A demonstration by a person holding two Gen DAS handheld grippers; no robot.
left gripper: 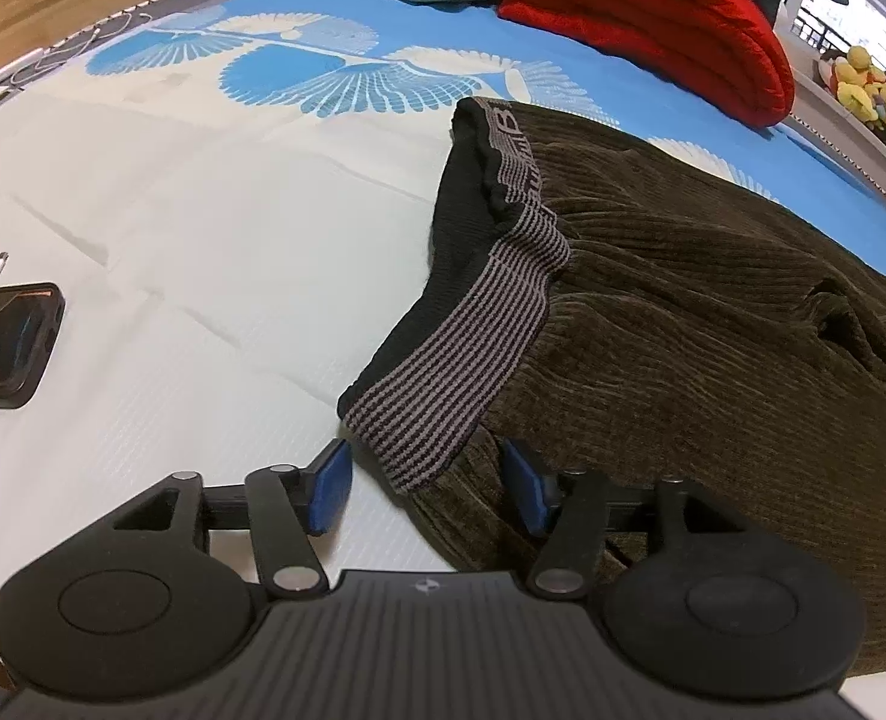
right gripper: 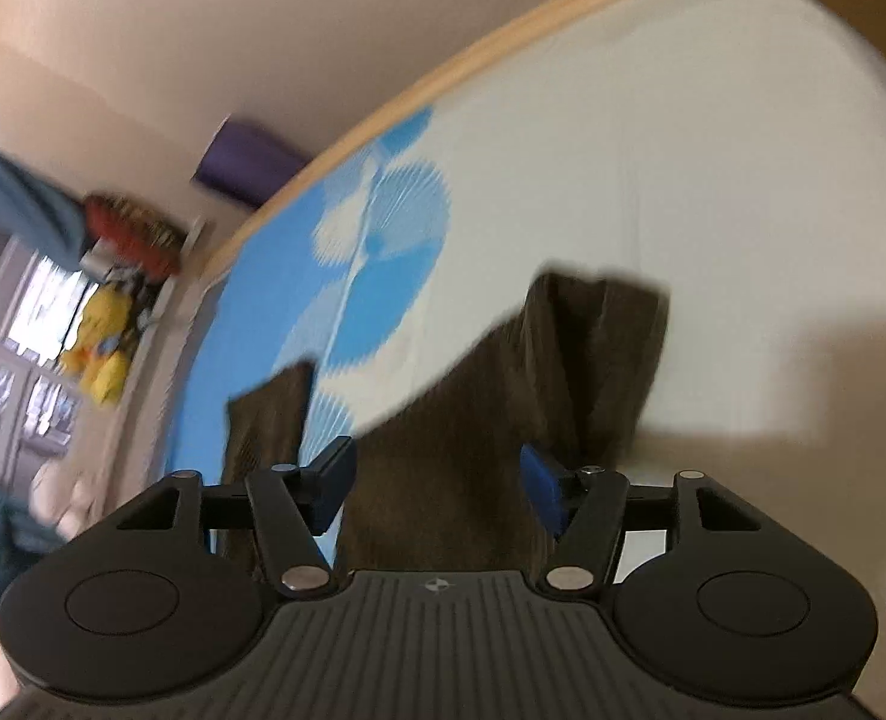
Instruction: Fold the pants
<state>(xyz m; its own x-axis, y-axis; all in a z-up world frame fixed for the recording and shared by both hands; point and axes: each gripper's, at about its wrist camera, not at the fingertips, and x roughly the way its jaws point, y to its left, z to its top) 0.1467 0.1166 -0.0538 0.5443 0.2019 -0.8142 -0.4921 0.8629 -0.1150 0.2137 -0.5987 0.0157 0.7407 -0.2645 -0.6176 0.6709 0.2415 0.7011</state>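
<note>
At the far left of the left wrist view a dark phone (left gripper: 8, 343) is seen lying on the bed (left gripper: 203, 240), whose sheet is white with blue fan prints. The left gripper (left gripper: 425, 492) is held with its jaws spread, a corner of the striped waistband (left gripper: 443, 384) lying between the blue pads without being pinched. The brown corduroy pants (left gripper: 683, 312) are spread flat on the bed to the right, and a red blanket (left gripper: 653, 18) is folded beyond them. In the blurred right wrist view the right gripper (right gripper: 440, 492) is likewise spread, with pants fabric (right gripper: 443, 450) seen between its pads, not clamped.
</note>
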